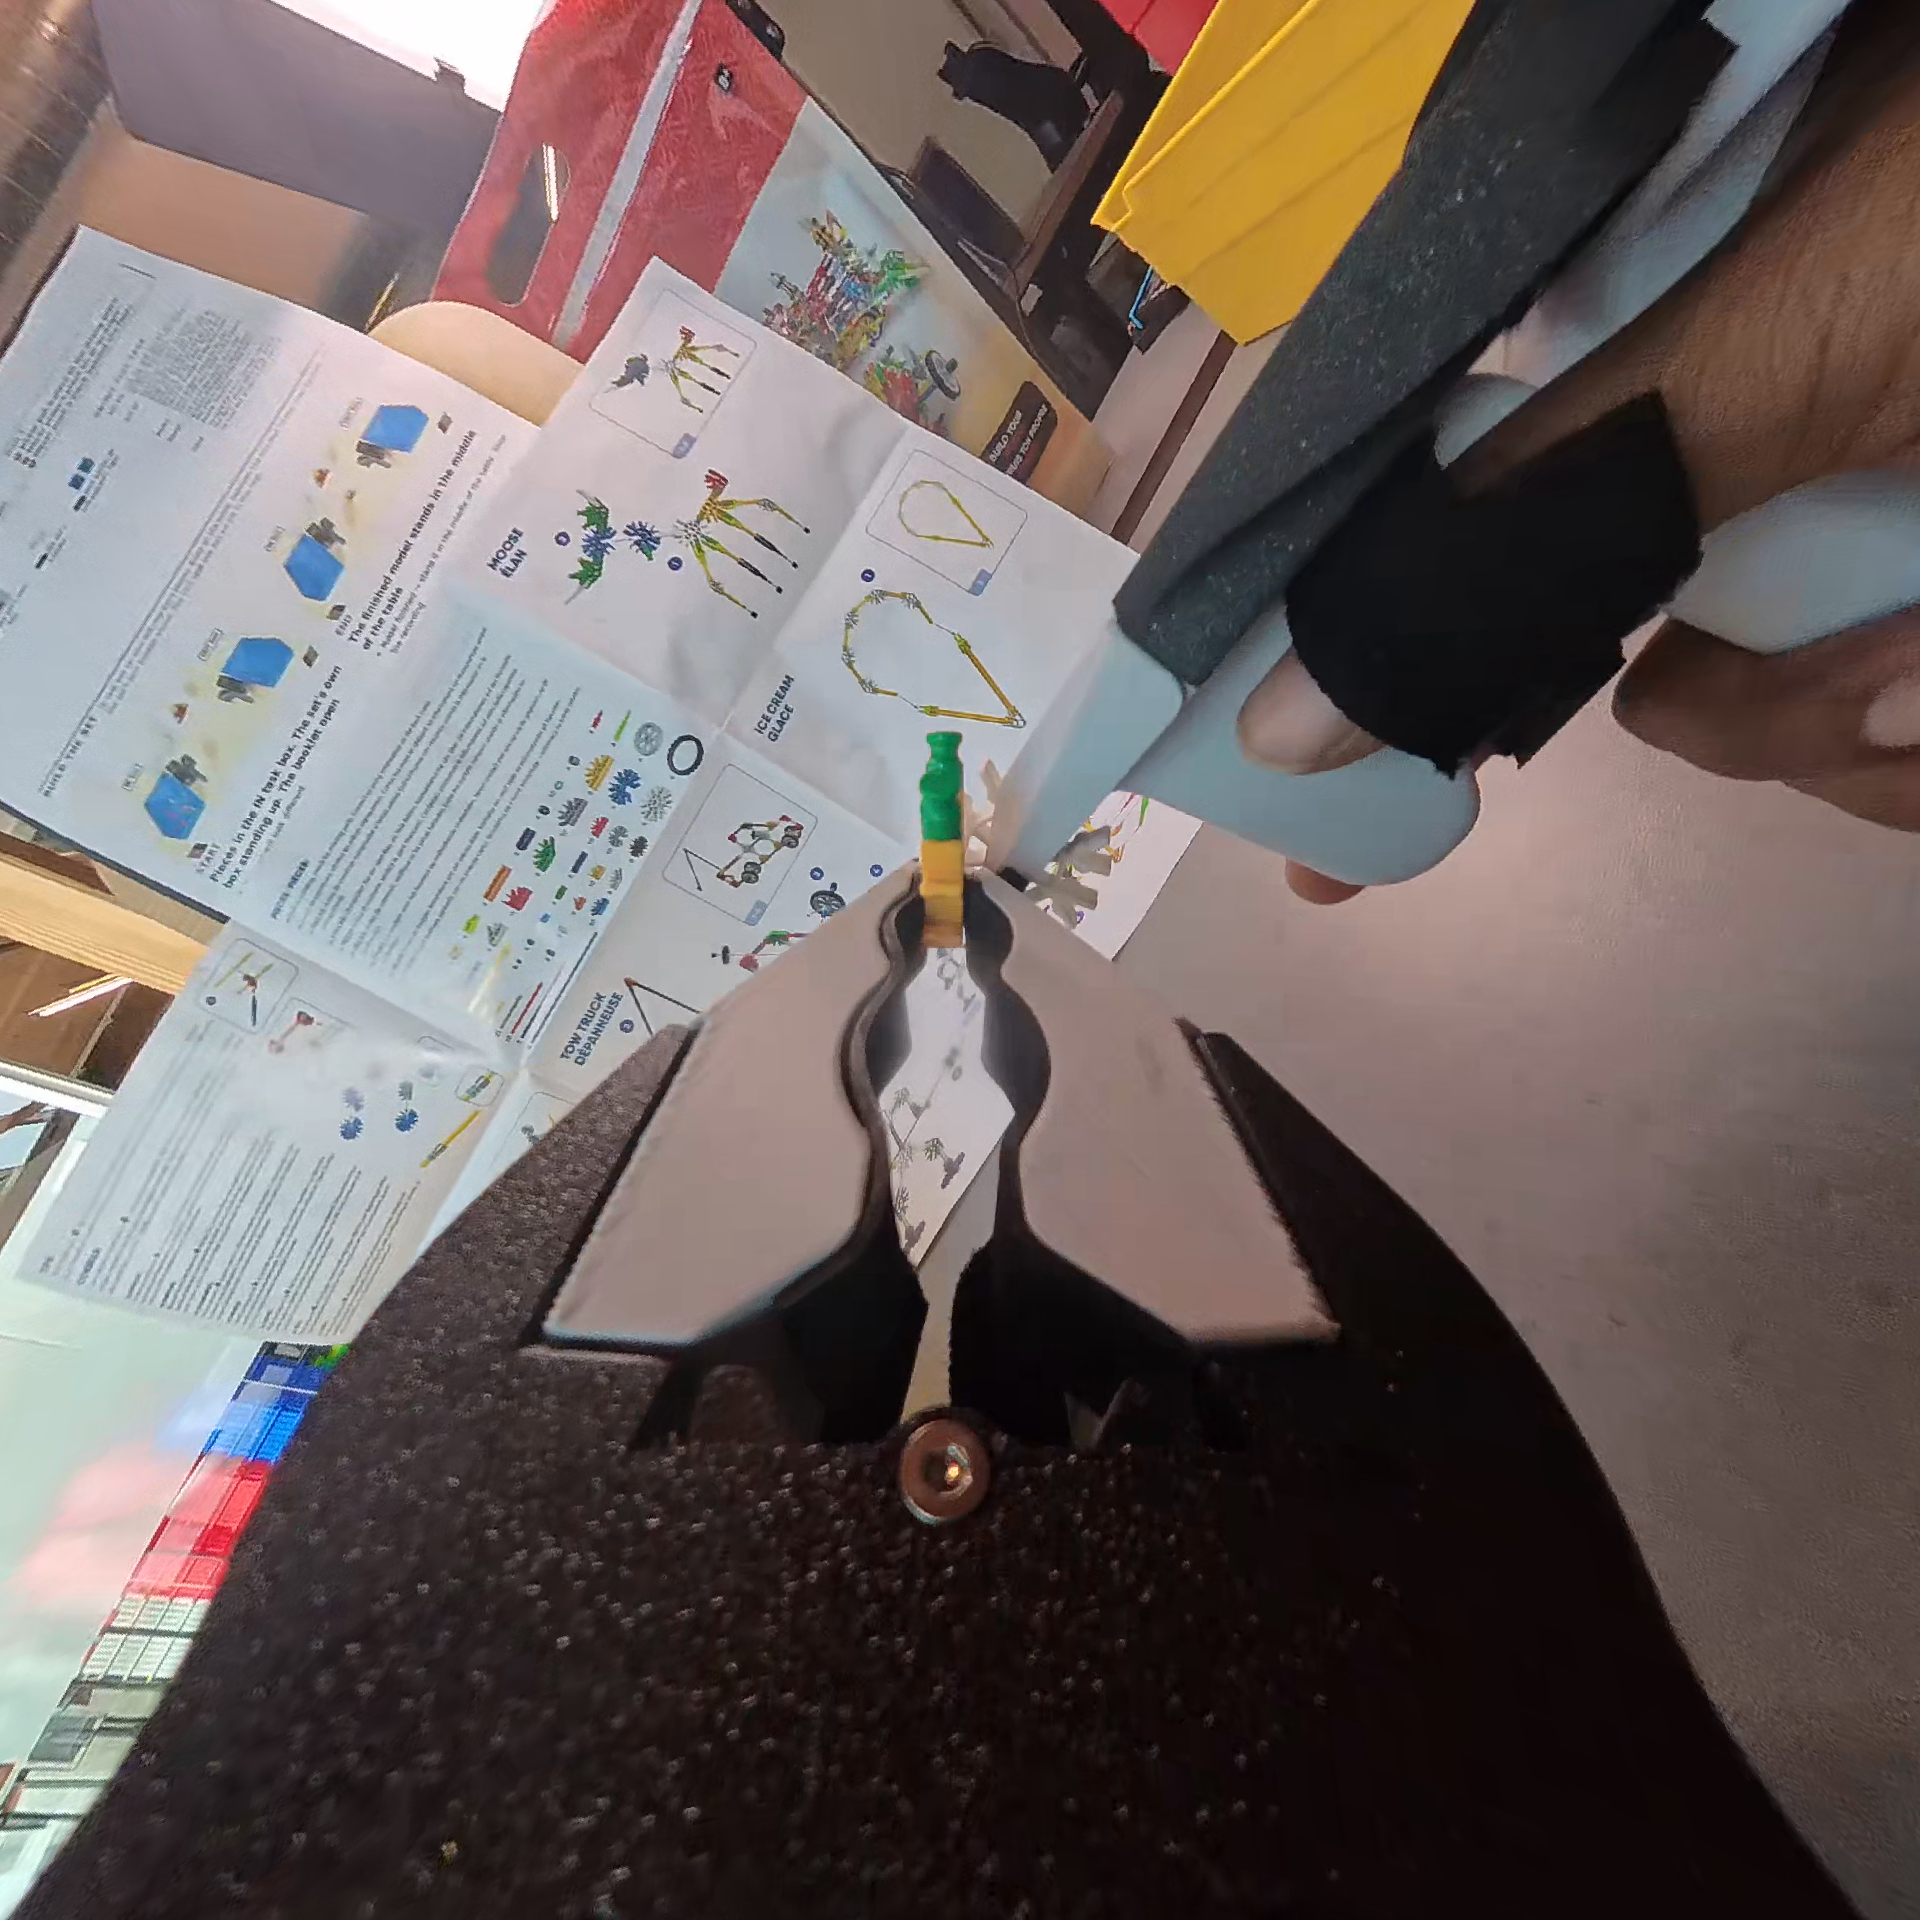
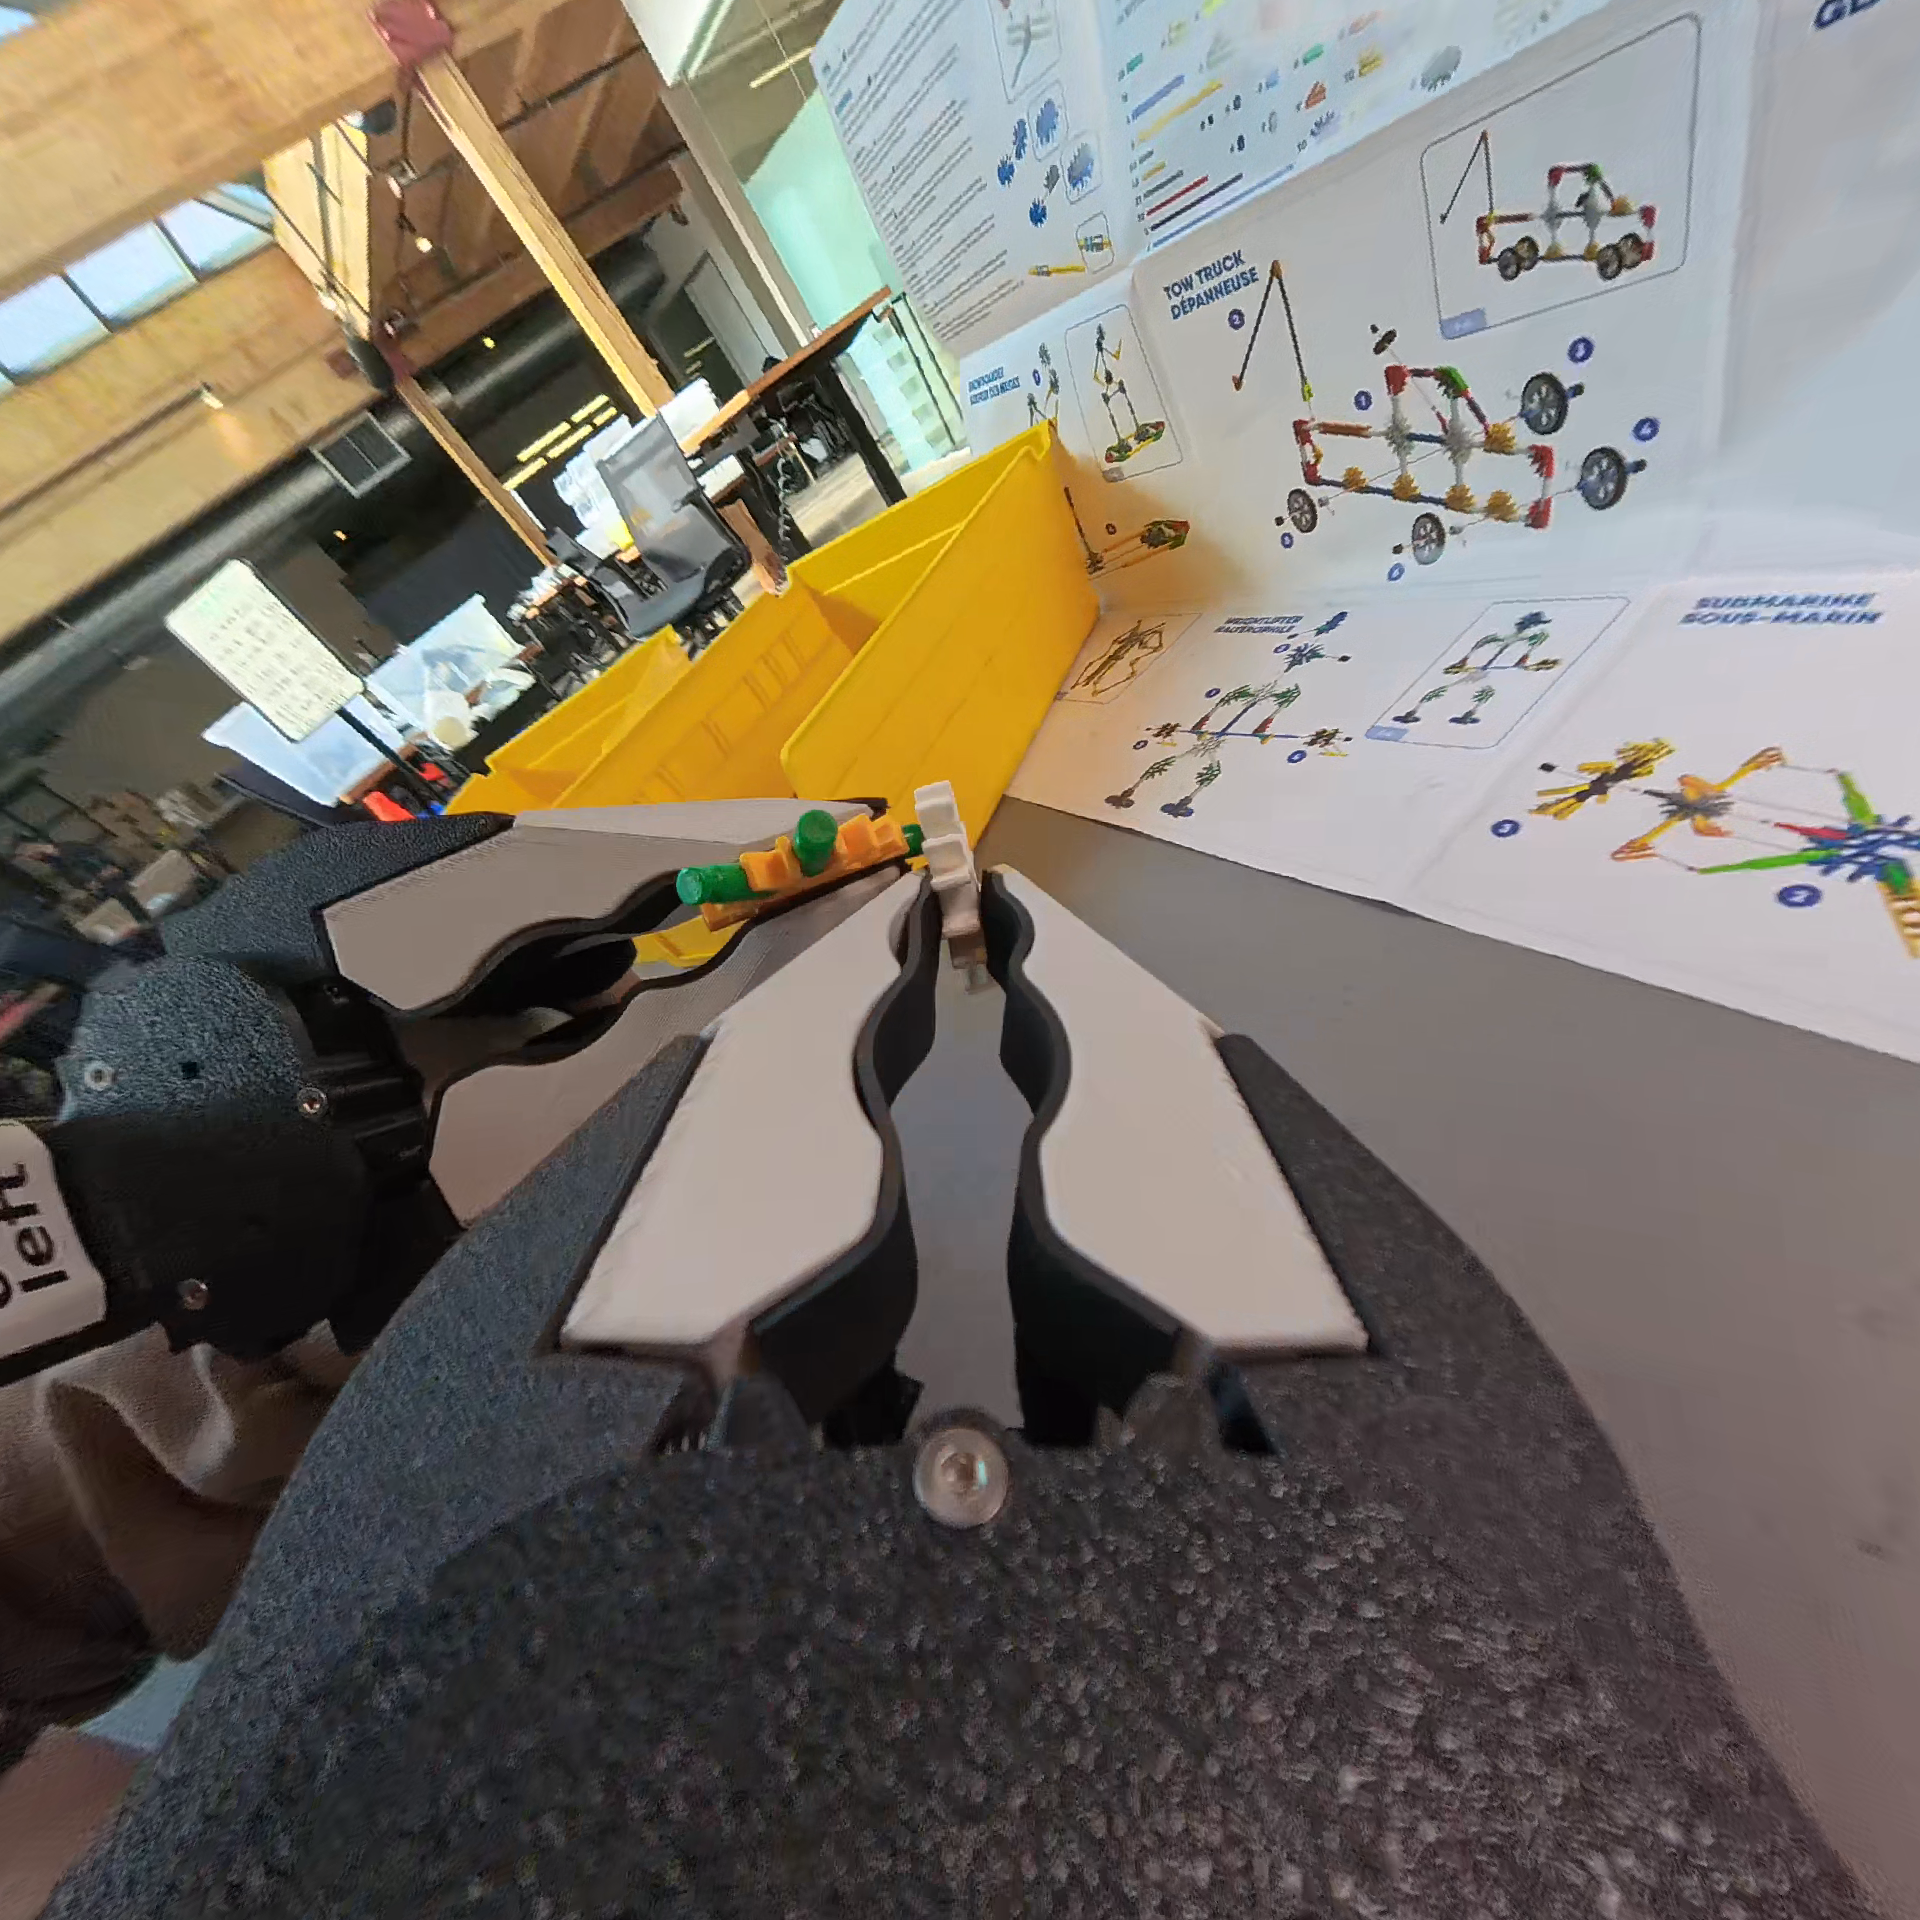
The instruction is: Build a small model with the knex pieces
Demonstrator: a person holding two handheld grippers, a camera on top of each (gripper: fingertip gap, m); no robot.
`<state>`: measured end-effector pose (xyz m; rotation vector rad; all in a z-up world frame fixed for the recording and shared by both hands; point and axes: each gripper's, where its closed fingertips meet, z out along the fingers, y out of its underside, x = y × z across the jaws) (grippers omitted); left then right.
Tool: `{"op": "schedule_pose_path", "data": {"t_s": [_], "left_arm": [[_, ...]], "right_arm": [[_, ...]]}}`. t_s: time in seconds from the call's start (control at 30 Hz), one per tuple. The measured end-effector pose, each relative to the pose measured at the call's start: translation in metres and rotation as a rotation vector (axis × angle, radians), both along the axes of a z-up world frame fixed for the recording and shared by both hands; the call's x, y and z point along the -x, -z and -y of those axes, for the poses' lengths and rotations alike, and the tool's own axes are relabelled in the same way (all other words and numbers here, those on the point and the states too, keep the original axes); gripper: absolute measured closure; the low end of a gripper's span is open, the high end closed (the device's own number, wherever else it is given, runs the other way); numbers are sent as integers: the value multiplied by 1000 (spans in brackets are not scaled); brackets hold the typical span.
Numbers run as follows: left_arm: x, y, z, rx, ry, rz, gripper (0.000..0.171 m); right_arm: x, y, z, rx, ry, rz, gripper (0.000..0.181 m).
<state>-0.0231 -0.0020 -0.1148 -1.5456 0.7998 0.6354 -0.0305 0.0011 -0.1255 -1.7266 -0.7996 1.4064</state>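
Orange connector (image 1: 941, 902) clamped at left hand-held gripper (image 1: 943, 914) tips.

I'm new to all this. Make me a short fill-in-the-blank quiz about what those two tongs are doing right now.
1. The left tongs are shut on an orange connector with short rods of the colour ____ stuck in it.
2. The right tongs grip a toothed connector piece of the colour ____.
3. The bins behind the tongs are ____ in colour.
4. The big white sheet lying on the table is printed with ____ of toy models.

Missing words: green; white; yellow; pictures
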Motion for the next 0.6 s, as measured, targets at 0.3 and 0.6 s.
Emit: {"op": "schedule_pose_path", "data": {"t_s": [0.3, 0.6], "left_arm": [[-84, 17, 40, 42, 414, -175, 166], [-44, -15, 29, 44, 362, 143, 166]], "right_arm": [[-5, -3, -14, 380, -105, -197, 177], [-21, -25, -23, 292, -104, -235, 178]]}}
